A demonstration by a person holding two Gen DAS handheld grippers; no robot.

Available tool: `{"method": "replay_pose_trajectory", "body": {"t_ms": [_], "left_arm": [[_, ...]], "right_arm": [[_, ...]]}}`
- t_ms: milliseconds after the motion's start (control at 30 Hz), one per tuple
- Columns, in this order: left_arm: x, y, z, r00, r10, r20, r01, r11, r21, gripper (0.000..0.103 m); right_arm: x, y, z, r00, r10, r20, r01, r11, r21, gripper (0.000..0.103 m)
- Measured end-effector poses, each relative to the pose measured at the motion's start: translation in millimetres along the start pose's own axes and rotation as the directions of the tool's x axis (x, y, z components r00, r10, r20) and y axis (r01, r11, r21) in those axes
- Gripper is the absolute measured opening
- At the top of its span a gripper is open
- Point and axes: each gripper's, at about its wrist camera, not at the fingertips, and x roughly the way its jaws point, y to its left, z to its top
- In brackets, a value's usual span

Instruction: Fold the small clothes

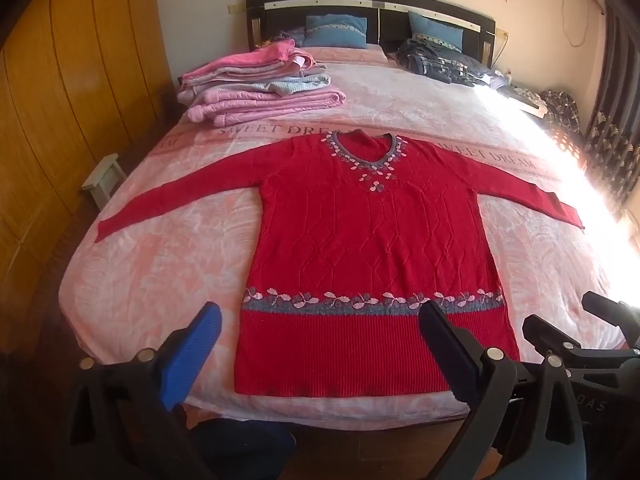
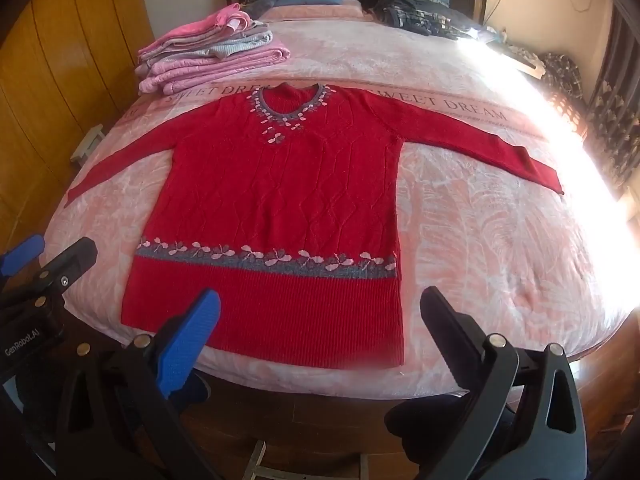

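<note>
Knitwear fills my view: a red cable-patterned sweater [image 1: 372, 248] lies flat, sleeves spread, on the plush pink bedspread [image 1: 160, 264] just ahead of my left gripper [image 1: 320, 320] and right gripper [image 2: 320, 312], both gaping, empty.

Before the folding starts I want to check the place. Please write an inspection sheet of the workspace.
Surface: bed with pink blanket, mostly bare around the garment.
Job's things: red sweater flat, face up, both sleeves spread; folded pink and grey stack at far left.
Clutter: dark plaid clothes near the headboard.
Grippers: left gripper and right gripper, jaws open, empty, at the hem.
Cables: cord hanging on the right wall.
Surroundings: wooden wardrobe, blue pillows.
</note>
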Motion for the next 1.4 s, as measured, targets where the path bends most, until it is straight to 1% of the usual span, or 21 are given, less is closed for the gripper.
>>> {"method": "replay_pose_trajectory", "body": {"t_ms": [167, 367, 667, 1400], "left_arm": [[-3, 1, 2, 1.000, 0.012, 0.015, -0.013, 0.999, 0.036, 0.099], [-3, 0, 1, 1.000, 0.019, 0.017, -0.020, 0.998, 0.060, 0.099], [1, 4, -1, 1.000, 0.026, 0.018, -0.027, 0.998, 0.063, 0.099], [5, 3, -3, 1.000, 0.025, 0.012, -0.026, 0.998, 0.060, 0.099]], "right_arm": [[-4, -9, 5, 0.999, -0.036, 0.020, 0.035, 0.999, 0.031, 0.099], [-3, -12, 7, 0.998, -0.063, 0.023, 0.062, 0.998, 0.029, 0.099], [-4, -14, 7, 0.997, -0.065, 0.032, 0.064, 0.998, 0.022, 0.099], [-5, -15, 4, 0.999, -0.039, 0.034, 0.038, 0.999, 0.016, 0.099]]}}
